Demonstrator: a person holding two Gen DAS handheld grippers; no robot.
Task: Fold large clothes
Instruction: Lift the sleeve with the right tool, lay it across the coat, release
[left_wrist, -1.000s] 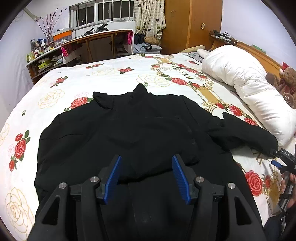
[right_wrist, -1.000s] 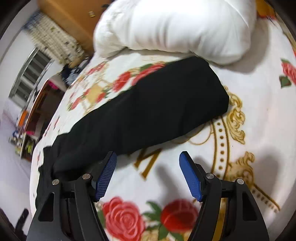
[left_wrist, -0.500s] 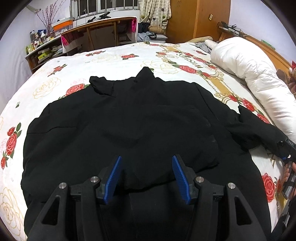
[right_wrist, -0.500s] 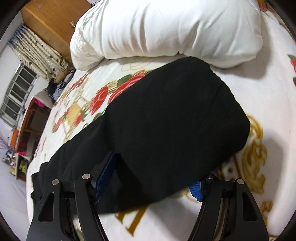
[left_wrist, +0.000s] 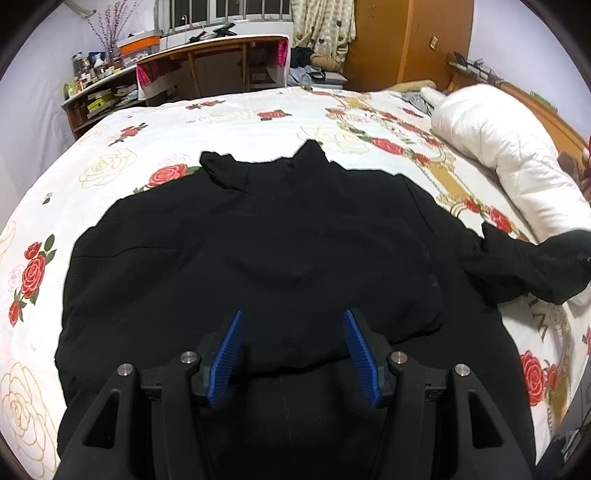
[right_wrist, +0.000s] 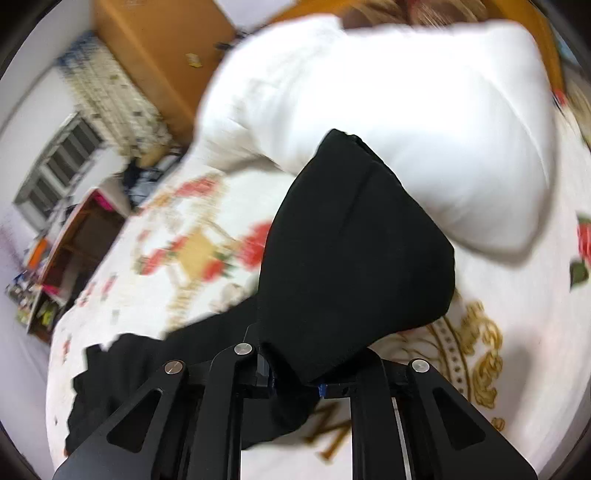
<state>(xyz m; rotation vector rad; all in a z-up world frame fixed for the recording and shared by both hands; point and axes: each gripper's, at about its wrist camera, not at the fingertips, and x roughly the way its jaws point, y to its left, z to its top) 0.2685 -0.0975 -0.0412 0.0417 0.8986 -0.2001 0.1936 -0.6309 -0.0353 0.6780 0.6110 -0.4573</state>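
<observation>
A large black jacket (left_wrist: 266, 251) lies spread flat on the rose-patterned bedspread (left_wrist: 236, 118), collar at the far end. My left gripper (left_wrist: 293, 350) is open and empty, hovering over the jacket's lower middle. My right gripper (right_wrist: 295, 384) is shut on the cuff end of the jacket's right sleeve (right_wrist: 351, 251) and holds it lifted off the bed; the cloth hides its blue pads. That raised sleeve (left_wrist: 546, 266) also shows at the right edge of the left wrist view.
A white duvet (left_wrist: 509, 158) lies bunched along the bed's right side, close behind the sleeve (right_wrist: 406, 110). A wooden desk (left_wrist: 221, 66), cluttered shelves (left_wrist: 96, 96) and a wardrobe (left_wrist: 406, 40) stand beyond the bed.
My right gripper moved forward over the sleeve end, shut on it and lifted it from the bed. My left gripper stayed open and moved closer over the jacket.
</observation>
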